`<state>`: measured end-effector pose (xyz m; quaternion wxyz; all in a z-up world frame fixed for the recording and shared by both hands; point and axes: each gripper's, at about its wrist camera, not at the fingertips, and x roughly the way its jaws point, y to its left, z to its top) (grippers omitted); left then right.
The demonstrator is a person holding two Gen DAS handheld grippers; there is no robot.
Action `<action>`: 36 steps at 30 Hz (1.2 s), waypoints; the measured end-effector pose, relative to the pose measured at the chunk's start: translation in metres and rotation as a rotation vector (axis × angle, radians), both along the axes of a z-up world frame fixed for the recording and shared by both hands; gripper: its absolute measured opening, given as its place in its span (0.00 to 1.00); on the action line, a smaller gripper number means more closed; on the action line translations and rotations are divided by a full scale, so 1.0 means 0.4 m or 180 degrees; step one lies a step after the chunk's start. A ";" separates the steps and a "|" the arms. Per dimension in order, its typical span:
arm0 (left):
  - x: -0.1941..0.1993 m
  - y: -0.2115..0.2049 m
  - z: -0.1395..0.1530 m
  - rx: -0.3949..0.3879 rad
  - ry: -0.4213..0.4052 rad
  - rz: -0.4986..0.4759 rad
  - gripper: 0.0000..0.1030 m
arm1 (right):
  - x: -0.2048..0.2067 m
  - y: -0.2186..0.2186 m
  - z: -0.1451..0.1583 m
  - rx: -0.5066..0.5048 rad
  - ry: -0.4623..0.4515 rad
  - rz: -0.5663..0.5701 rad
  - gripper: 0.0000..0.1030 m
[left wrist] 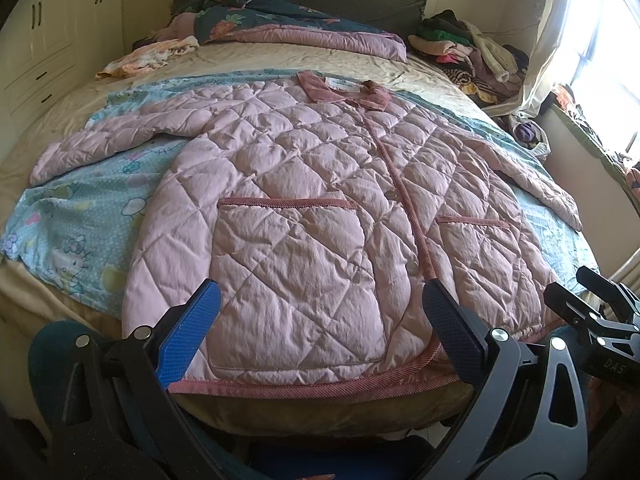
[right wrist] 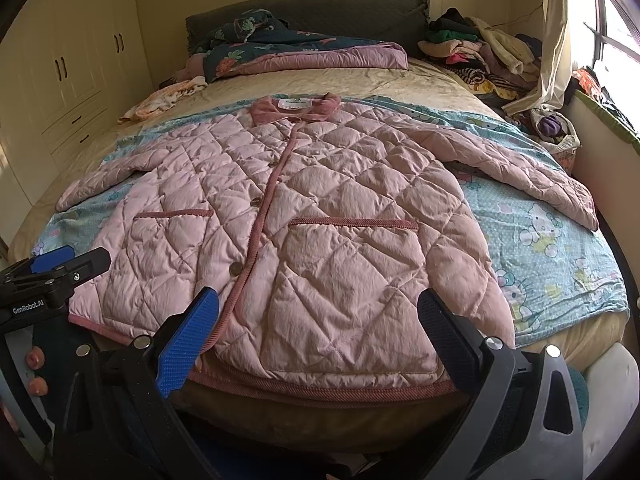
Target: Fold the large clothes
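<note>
A pink quilted jacket [left wrist: 304, 184] lies flat and face up on the bed, buttoned, both sleeves spread out, collar at the far end. It also shows in the right wrist view [right wrist: 320, 208]. My left gripper [left wrist: 320, 320] is open and empty, above the jacket's hem on its left half. My right gripper [right wrist: 318, 320] is open and empty, above the hem on its right half. The right gripper also shows at the right edge of the left wrist view [left wrist: 600, 304], and the left gripper at the left edge of the right wrist view [right wrist: 60, 268].
A blue cartoon-print sheet [right wrist: 552, 240] lies under the jacket on the beige bed [left wrist: 256, 60]. A folded quilt [right wrist: 304, 56] sits by the headboard. A heap of clothes [right wrist: 480, 52] lies at the far right by the window. Cupboards [right wrist: 80, 60] line the left wall.
</note>
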<state>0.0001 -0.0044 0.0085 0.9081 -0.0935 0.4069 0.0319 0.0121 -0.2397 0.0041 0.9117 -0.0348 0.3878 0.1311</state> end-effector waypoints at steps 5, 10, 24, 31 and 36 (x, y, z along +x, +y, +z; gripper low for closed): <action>0.001 -0.002 0.002 0.0003 -0.0006 0.0000 0.92 | 0.001 -0.001 0.000 0.0002 0.0007 0.0000 0.96; 0.003 -0.003 0.004 0.0004 -0.0007 -0.0004 0.92 | 0.004 -0.002 0.000 0.0005 0.0010 0.0001 0.96; 0.088 0.018 0.012 -0.0026 0.0006 0.0052 0.92 | 0.057 0.010 -0.010 -0.0041 0.0100 -0.0005 0.96; 0.161 0.037 0.007 -0.0058 0.0049 0.0138 0.92 | 0.116 0.047 0.029 -0.0032 0.0051 0.0048 0.96; 0.210 0.049 0.020 -0.0069 0.0044 0.0183 0.92 | 0.167 0.072 0.055 -0.0041 0.0003 0.0069 0.96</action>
